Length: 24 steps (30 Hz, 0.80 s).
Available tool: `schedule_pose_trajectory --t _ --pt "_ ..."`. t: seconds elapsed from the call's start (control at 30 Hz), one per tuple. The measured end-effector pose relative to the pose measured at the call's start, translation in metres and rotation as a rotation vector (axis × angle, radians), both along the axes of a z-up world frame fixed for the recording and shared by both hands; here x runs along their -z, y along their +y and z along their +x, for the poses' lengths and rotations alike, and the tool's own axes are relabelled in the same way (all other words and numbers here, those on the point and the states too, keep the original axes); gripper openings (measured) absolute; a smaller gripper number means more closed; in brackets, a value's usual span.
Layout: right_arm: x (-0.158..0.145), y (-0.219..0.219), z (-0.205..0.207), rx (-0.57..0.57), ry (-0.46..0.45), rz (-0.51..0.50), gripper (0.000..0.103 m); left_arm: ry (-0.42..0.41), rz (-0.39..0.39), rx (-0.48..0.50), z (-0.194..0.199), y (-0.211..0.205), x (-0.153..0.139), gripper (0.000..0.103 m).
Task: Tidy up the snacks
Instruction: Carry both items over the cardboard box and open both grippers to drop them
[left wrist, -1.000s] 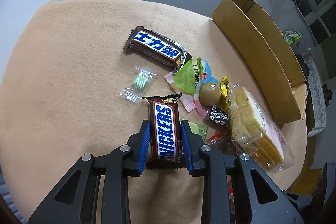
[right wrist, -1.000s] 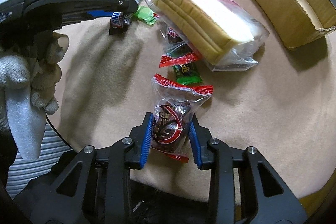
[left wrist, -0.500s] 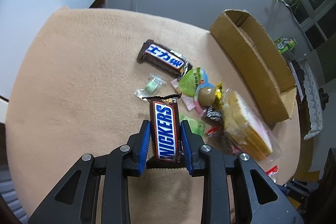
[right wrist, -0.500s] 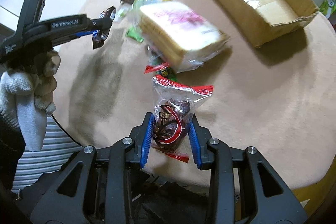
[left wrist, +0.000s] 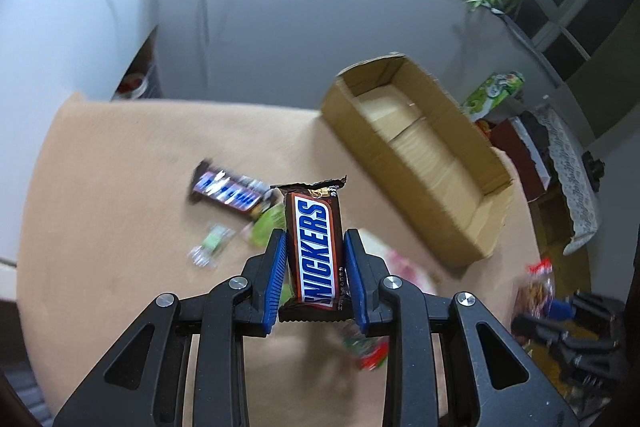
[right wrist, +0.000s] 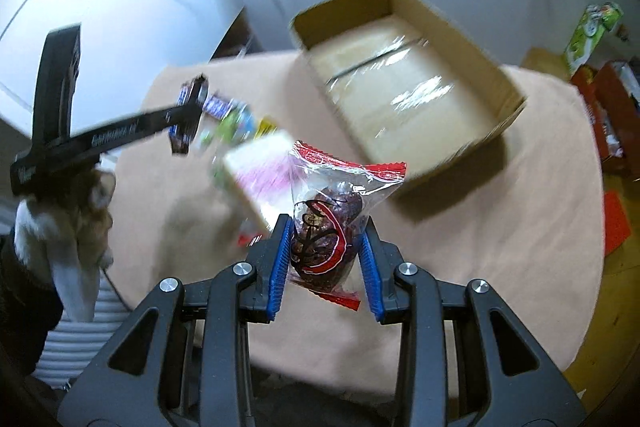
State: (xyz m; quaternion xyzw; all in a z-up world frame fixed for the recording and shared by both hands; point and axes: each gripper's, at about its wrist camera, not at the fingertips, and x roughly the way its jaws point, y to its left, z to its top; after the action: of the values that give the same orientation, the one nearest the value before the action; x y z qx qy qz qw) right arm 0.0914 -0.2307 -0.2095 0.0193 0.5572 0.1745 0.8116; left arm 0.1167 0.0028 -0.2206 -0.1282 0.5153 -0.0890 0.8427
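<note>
**Both tools loaded, box next**

Left tool [left wrist: 314, 267] is clamped on a Snickers [left wrist: 316, 251], the bar standing lengthwise between the blue pads with its torn-looking top end poking out past the tips. It hangs clear above the table [left wrist: 112, 195]. By my reading, the step in hand is the carry: the bar is picked and is on its way to the box [left wrist: 416, 163], which sits open along the table's far right edge, its floor bare in this view. The box lies ahead and to the right of the tool, well apart. A second bar [left wrist: 228, 187], a small green candy [left wrist: 212, 245] and other blurred wrappers lie on the table below, near its middle. The next move calls for swinging right over the box's near wall, then parting the pads only once the bar is above the floor.

Right tool [right wrist: 325, 255] is closed on a clear bag [right wrist: 328, 223] with red ends and dark contents, held off the table. The box [right wrist: 404, 95] is ahead and slightly right, beyond the bag's top edge, open and unfilled. A bread pack [right wrist: 256, 179] lies just left of the bag, on the table. The left tool [right wrist: 188, 115] shows at the left with its bar, gripped by a gloved hand [right wrist: 80, 223]. Both need the same opening, so going in one after the other looks safest.
</note>
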Motion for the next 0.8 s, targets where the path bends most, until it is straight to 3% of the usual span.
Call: schedule_pose_trajectory --t 0.4,0.63,0.8 --pt "0.023 -0.031 0.080 0.087 -0.019 -0.070 0.034 -0.009 0.063 0.169 0.060 -0.081 -0.005 0.027" --pt "0.039 -0.040 0.103 0.098 0.001 -0.088 0.034 -0.008 0.162 0.280 0.083 -0.120 0.001 0.027" --pt "0.047 -0.042 0.113 0.108 0.012 -0.089 0.034 0.022 0.184 0.299 0.098 -0.133 0.011 0.028"
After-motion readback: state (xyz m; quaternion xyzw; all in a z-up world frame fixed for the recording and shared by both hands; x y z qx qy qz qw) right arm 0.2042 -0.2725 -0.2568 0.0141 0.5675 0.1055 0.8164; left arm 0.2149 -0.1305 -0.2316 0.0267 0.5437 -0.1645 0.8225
